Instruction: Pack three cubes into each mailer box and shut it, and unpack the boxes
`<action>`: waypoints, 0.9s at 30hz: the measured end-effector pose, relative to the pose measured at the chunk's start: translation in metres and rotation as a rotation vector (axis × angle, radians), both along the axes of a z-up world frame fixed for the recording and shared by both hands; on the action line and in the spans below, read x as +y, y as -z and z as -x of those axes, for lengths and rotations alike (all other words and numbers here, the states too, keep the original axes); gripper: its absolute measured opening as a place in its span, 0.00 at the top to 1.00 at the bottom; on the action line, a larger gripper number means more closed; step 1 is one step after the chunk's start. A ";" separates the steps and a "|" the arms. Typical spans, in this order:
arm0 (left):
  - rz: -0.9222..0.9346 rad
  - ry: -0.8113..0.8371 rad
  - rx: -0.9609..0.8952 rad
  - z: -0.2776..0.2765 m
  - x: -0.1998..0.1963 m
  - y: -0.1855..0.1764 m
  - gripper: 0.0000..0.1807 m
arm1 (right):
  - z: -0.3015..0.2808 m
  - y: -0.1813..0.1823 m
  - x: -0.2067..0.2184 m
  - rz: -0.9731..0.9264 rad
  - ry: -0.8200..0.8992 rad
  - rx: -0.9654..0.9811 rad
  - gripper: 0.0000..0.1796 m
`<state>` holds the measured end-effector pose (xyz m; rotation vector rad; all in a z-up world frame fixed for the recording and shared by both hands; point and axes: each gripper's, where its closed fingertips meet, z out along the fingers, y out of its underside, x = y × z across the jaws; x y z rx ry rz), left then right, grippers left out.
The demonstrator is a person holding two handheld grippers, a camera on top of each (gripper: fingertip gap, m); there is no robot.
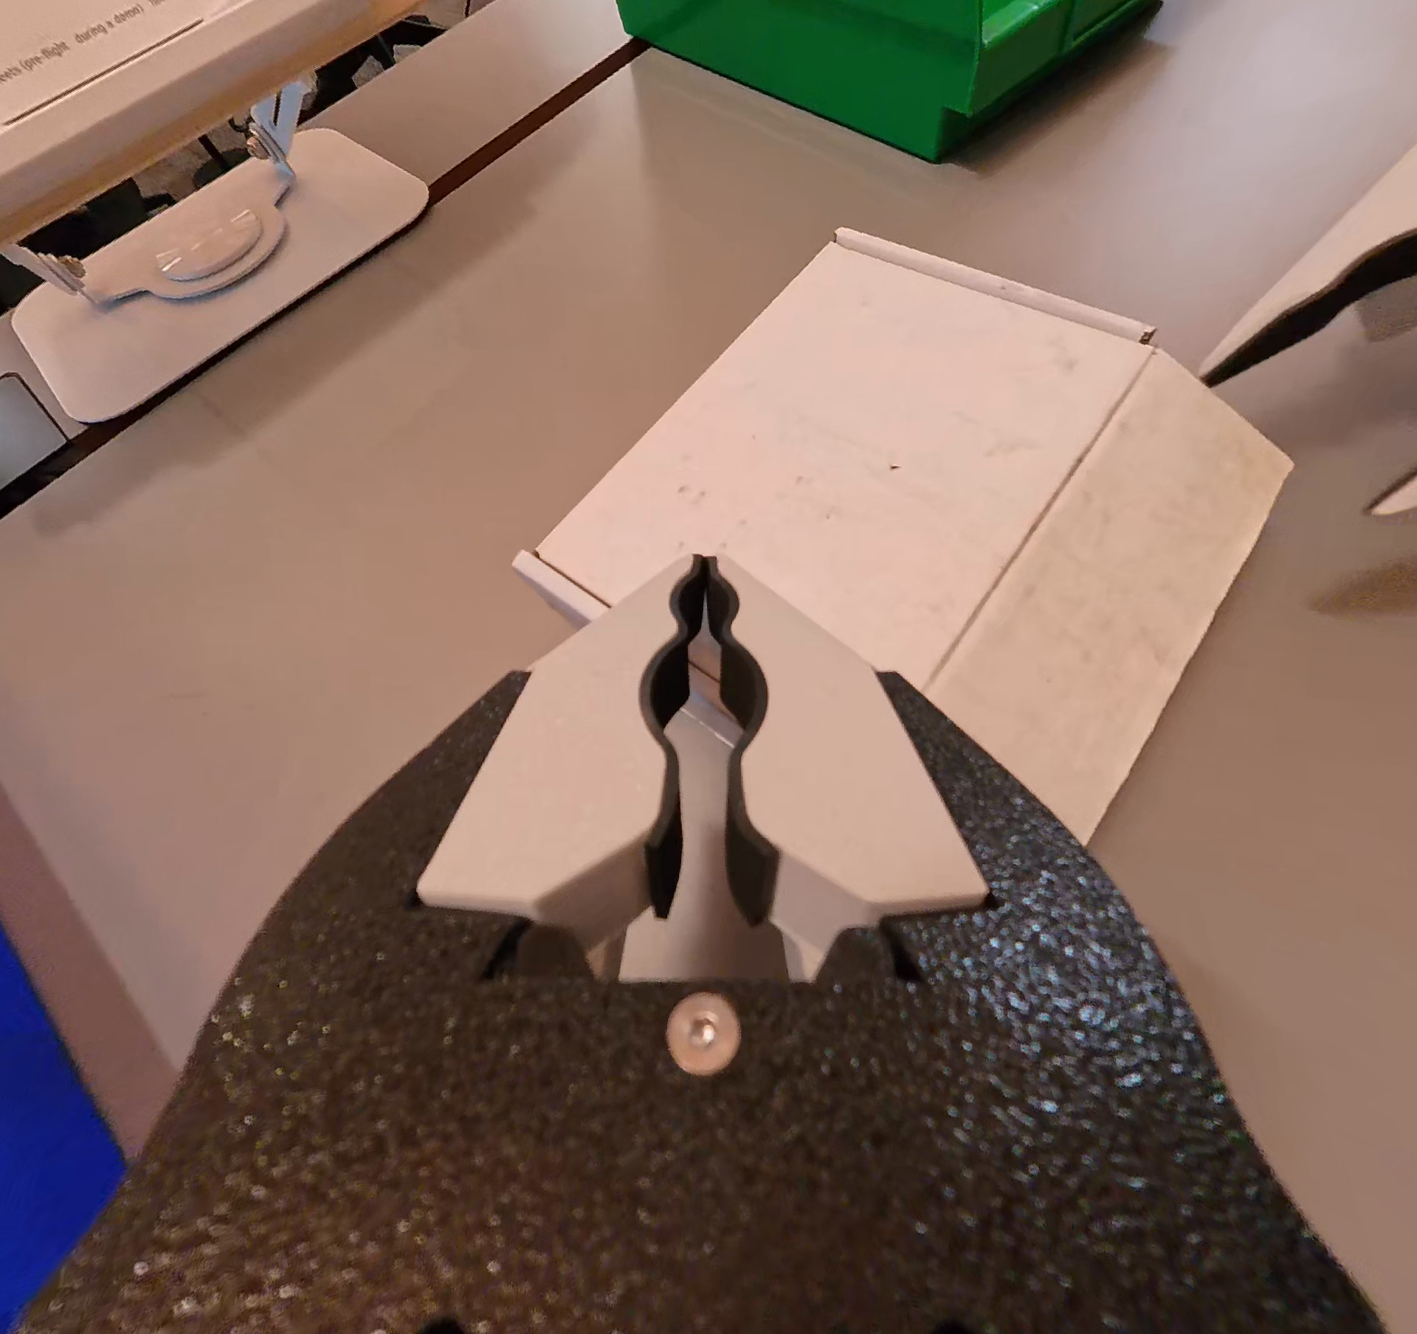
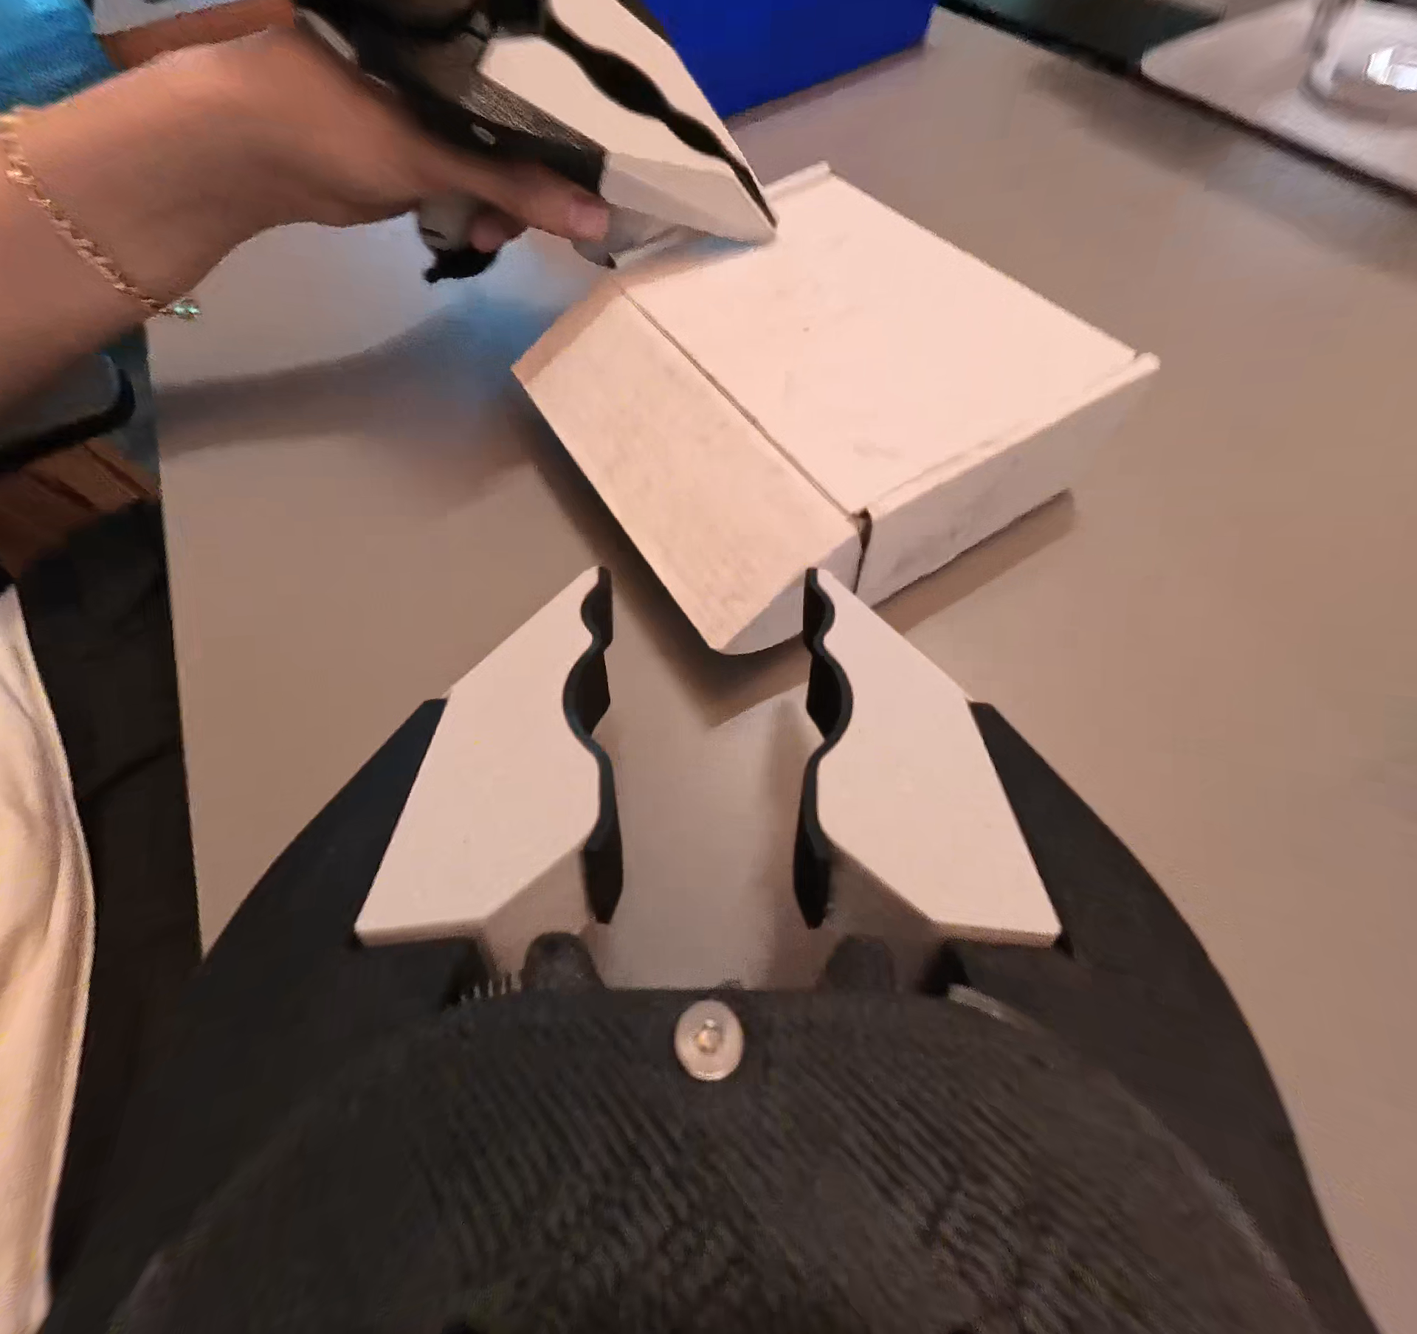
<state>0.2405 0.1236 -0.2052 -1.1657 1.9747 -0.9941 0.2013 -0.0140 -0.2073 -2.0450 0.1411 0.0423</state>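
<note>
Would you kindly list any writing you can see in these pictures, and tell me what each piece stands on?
White board on a stand: printed lines, which I will not quote.
Mailer box: scuff marks only, no writing.
Green bin: none visible.
Right wrist view: nothing legible.

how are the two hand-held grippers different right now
The left hand-held gripper has its jaws shut; the right hand-held gripper has them apart. The left one's tip sits at the edge of the white mailer box, on its lid; the right one is just short of the box's front flap, touching nothing. Both have grey fingers with black wavy pads.
</note>
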 end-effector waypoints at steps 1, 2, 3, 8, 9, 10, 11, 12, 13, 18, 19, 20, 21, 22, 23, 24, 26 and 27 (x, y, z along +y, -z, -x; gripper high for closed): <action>0.002 -0.001 0.000 0.000 0.000 0.000 1.00 | -0.004 0.006 0.001 0.028 0.023 0.019 0.73; 0.003 -0.002 0.001 0.000 0.000 0.000 1.00 | -0.008 0.011 0.002 0.051 0.047 0.024 0.74; 0.001 -0.001 0.001 0.000 0.000 0.000 1.00 | -0.015 0.015 0.002 0.068 0.080 0.023 0.74; -0.027 0.005 0.007 0.000 0.000 0.000 1.00 | -0.036 0.019 0.006 0.061 0.097 0.031 0.59; -0.033 0.005 0.007 0.000 0.000 0.000 1.00 | -0.036 0.022 0.008 0.076 0.076 0.042 0.60; -0.036 0.005 0.006 0.000 0.000 0.001 1.00 | -0.032 0.024 0.010 0.087 0.032 0.058 0.68; -0.036 0.005 0.005 0.000 0.000 0.001 1.00 | -0.028 0.026 0.013 0.101 0.008 0.065 0.74; -0.033 0.005 0.005 0.000 0.000 0.001 1.00 | -0.030 0.028 0.014 0.119 0.008 0.035 0.75; -0.026 0.005 0.006 0.000 0.000 0.000 1.00 | -0.032 0.028 0.013 0.127 0.007 0.009 0.75; 0.005 0.007 -0.019 0.000 0.000 -0.001 1.00 | -0.036 0.026 0.011 0.152 0.040 -0.036 0.57; -0.004 0.002 -0.018 0.001 0.002 -0.002 1.00 | -0.035 0.025 0.010 0.149 0.034 -0.040 0.57; -0.028 -0.025 -0.037 0.002 0.009 -0.005 1.00 | -0.034 0.023 0.010 0.144 0.032 -0.041 0.56; -0.045 -0.054 -0.083 0.004 0.016 -0.014 1.00 | -0.032 0.021 0.009 0.142 0.024 -0.039 0.55; -0.043 -0.064 -0.131 0.009 0.020 -0.023 1.00 | -0.030 0.019 0.007 0.144 0.014 -0.044 0.54; -0.032 -0.050 -0.160 0.017 0.021 -0.029 1.00 | -0.030 0.016 0.004 0.145 0.008 -0.066 0.53; -0.028 -0.022 -0.163 0.027 0.019 -0.030 0.99 | -0.031 0.012 0.002 0.143 0.006 -0.102 0.53; -0.061 0.034 -0.105 0.051 0.015 -0.015 0.85 | -0.039 -0.003 0.000 0.123 0.027 -0.193 0.57; -0.102 0.059 -0.072 0.063 0.012 -0.004 0.80 | -0.045 -0.011 0.001 0.103 0.053 -0.226 0.60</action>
